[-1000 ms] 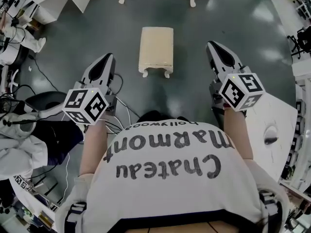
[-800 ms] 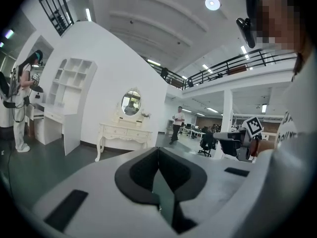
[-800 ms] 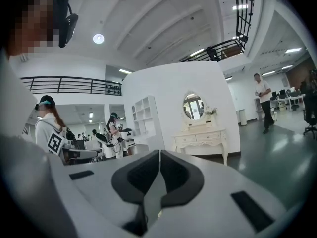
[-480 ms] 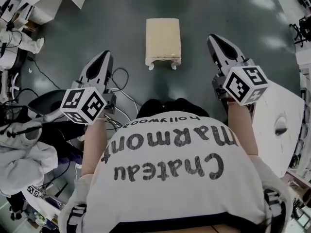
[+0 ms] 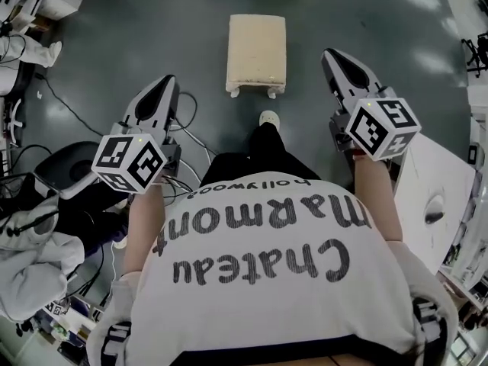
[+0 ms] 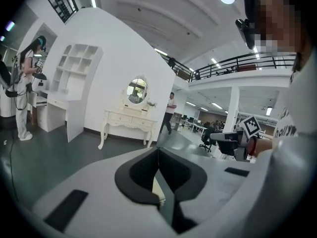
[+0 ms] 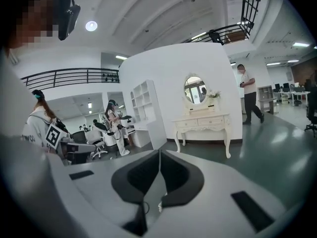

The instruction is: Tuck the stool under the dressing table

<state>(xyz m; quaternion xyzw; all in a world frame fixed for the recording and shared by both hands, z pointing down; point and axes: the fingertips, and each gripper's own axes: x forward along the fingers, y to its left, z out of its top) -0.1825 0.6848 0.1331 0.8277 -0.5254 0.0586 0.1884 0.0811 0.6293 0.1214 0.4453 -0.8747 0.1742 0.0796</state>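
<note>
The rectangular padded stool (image 5: 256, 52) is cream against the dark grey-green glossy floor (image 5: 175, 29), the carved dressing table (image 7: 203, 123) is cream-white, and the pale grey and black left tool (image 5: 163, 84) and right tool (image 5: 334, 55) bear black-and-white square-patterned cubes (image 5: 130, 162).

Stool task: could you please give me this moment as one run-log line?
stool: on floor, untouched | left gripper: shut, empty | right gripper: shut, empty | dressing table: stool not yet under
</note>
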